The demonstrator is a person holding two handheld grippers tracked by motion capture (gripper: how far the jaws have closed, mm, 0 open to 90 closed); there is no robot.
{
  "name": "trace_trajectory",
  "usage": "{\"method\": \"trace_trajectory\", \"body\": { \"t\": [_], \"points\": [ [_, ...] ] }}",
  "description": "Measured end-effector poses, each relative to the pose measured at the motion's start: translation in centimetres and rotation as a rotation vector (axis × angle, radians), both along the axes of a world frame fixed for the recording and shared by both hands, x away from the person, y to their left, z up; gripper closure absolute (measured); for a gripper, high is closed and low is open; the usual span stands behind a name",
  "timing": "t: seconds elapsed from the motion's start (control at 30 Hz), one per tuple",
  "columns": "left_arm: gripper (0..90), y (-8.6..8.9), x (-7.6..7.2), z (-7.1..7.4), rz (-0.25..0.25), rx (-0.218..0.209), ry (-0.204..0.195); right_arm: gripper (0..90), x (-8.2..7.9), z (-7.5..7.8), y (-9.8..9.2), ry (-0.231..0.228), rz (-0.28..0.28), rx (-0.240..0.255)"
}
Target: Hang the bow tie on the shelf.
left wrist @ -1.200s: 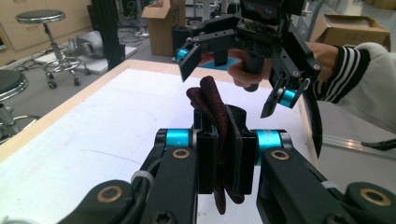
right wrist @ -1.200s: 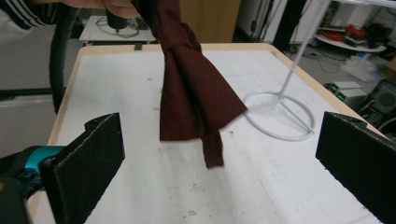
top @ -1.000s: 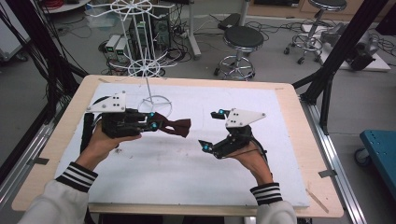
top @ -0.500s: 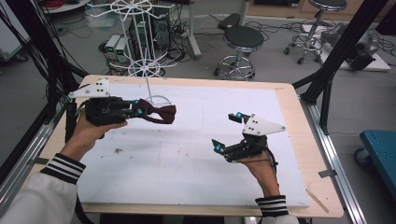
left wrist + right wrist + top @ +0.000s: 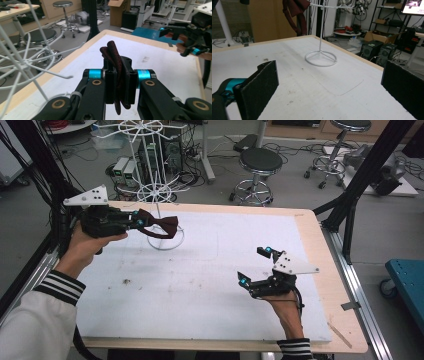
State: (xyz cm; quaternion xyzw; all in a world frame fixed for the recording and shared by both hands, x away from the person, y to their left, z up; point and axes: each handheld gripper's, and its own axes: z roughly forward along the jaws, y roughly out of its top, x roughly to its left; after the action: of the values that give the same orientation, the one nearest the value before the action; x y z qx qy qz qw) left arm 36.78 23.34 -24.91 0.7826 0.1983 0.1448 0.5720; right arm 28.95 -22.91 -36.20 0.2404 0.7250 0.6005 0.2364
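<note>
A dark red bow tie (image 5: 160, 226) hangs in the air at the table's far left, and my left gripper (image 5: 136, 220) is shut on it. In the left gripper view the folded bow tie (image 5: 113, 53) is pinched between the two black pads and sticks up past them. It hangs just beside the post of a white wire rack (image 5: 159, 195), above the rack's ring base (image 5: 165, 240). My right gripper (image 5: 254, 265) is low over the mat at the right, open, with nothing between its pads (image 5: 259, 87). From there the bow tie (image 5: 295, 12) appears high beside the rack's arm.
A white mat (image 5: 210, 280) covers the wooden table (image 5: 320, 250). The rack's wire arms (image 5: 25, 62) spread close to the left of my left gripper. Stools (image 5: 260, 162) and cables lie beyond the far edge. The other hand's gripper (image 5: 187, 37) shows far off.
My left hand has carried the bow tie up and to the left, toward the wire rack. My right hand has drawn away to the right and toward the near edge, jaws still open.
</note>
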Motion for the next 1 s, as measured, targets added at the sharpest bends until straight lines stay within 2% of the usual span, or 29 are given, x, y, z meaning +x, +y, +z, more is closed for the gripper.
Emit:
{"method": "trace_trajectory", "body": {
  "t": [0.2,0.47,0.53,0.67,0.73,1.0],
  "points": [
    [83.1,0.2,1.0,0.8,0.019,0.015,0.005,0.5,-0.5,-1.1,-0.9,-0.011,-0.042,0.032],
    [83.1,0.4,2.4,1.9,0.046,0.045,0.016,0.5,-1.2,-2.7,-1.5,-0.023,-0.091,0.051],
    [83.0,0.2,2.9,2.1,0.047,0.079,0.028,0.5,-1.3,-3.1,-1.7,-0.034,-0.103,0.054],
    [83.0,0.0,3.8,2.3,0.059,0.112,0.046,0.5,-1.5,-3.6,-2.1,-0.049,-0.132,0.076],
    [83.0,-0.3,4.2,2.4,0.062,0.114,0.055,0.5,-1.6,-3.9,-2.3,-0.051,-0.137,0.087],
    [83.0,-0.8,5.2,2.0,0.086,0.144,0.074,0.5,-1.7,-4.7,-2.5,-0.065,-0.158,0.083]
  ]
}}
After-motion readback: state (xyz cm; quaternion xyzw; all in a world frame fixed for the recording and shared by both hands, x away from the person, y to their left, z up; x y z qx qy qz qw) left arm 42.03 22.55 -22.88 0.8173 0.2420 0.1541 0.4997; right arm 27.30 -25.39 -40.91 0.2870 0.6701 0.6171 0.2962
